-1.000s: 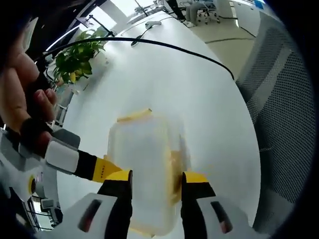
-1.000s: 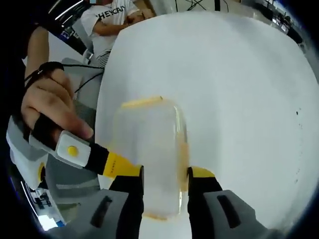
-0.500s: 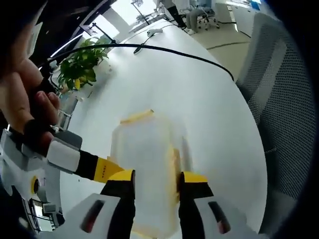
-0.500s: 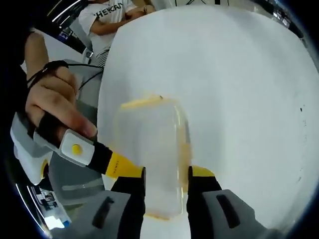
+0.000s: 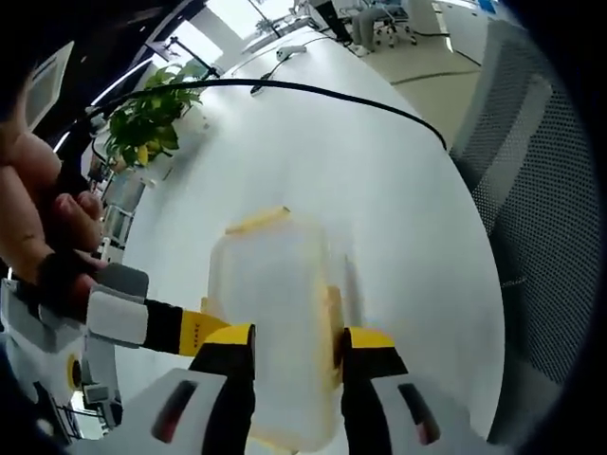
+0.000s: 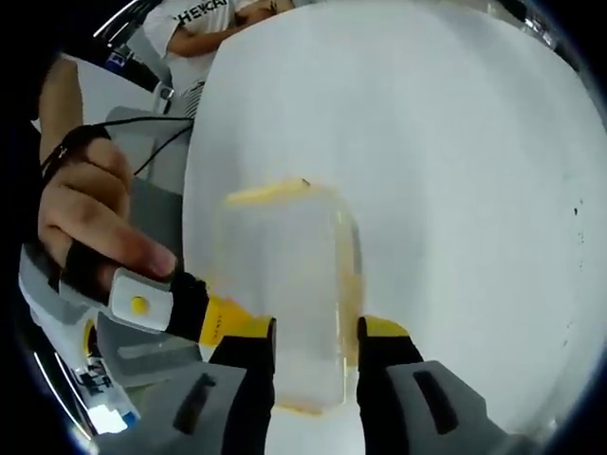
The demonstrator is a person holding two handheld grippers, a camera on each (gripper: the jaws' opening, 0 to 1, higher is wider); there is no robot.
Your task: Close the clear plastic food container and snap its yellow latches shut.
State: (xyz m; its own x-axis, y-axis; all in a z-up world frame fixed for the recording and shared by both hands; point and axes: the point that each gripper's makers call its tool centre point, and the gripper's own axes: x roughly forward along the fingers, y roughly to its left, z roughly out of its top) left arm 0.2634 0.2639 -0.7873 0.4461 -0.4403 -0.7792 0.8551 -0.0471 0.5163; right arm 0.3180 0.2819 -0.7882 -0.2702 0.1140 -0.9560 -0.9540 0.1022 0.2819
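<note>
The clear plastic container (image 5: 275, 313) lies lid-down-shut on the white table (image 5: 398, 190), with a yellow latch (image 5: 256, 221) at its far end and another yellow latch (image 5: 334, 322) along its right side. My left gripper (image 5: 298, 346) is shut on the container's near end, its right pad against the side latch. In the right gripper view the same container (image 6: 285, 284) shows a far yellow latch (image 6: 267, 193), and my right gripper (image 6: 316, 336) is shut on its near end. The other gripper (image 5: 180, 324), with a hand on it, touches the container's left side; so does the one in the right gripper view (image 6: 223, 320).
A black cable (image 5: 313, 90) crosses the far table, with a potted plant (image 5: 147, 118) beyond the edge. A mesh chair (image 5: 541, 218) stands to the right. A seated person (image 6: 204, 28) is past the far table edge.
The container stays between both pairs of jaws. The hand and other gripper at the left of each view have shifted slightly downward; my left jaws look a touch narrower.
</note>
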